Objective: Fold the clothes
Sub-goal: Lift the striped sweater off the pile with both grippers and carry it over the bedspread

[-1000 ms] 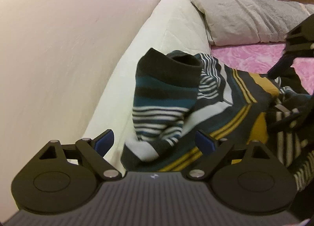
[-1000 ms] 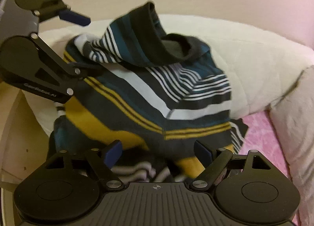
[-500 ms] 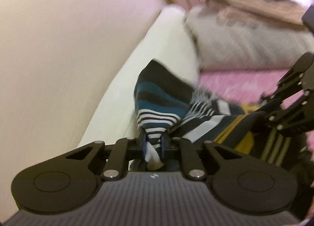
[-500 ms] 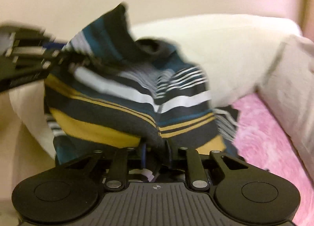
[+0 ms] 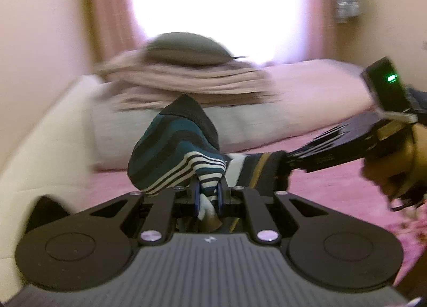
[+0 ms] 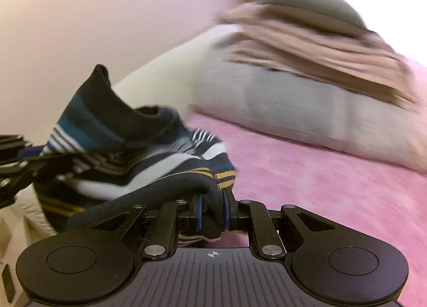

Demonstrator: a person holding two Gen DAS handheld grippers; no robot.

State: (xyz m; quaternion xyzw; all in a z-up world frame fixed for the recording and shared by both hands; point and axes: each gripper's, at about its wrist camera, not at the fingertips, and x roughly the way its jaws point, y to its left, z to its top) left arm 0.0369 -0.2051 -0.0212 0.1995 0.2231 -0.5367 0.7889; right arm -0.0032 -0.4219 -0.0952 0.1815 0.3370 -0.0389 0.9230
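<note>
With the left gripper (image 5: 207, 198) pinching the striped garment (image 6: 138, 157) and the right gripper's (image 6: 212, 212) fingers closing on its dark edge above the pink bed (image 6: 307, 173), keep both grips taut and level.

Right claw (image 6: 212, 212) closing, pads pinching the striped garment (image 6: 138, 152) over a pink bed (image 6: 333, 187), left claw (image 6: 16, 162) gripping its far edge, grey pillow (image 6: 307, 109) lying behind

black hand-held gripper (image 5: 207, 198), blue pads (image 5: 196, 199), silver screws, ribbed grey housing
</note>
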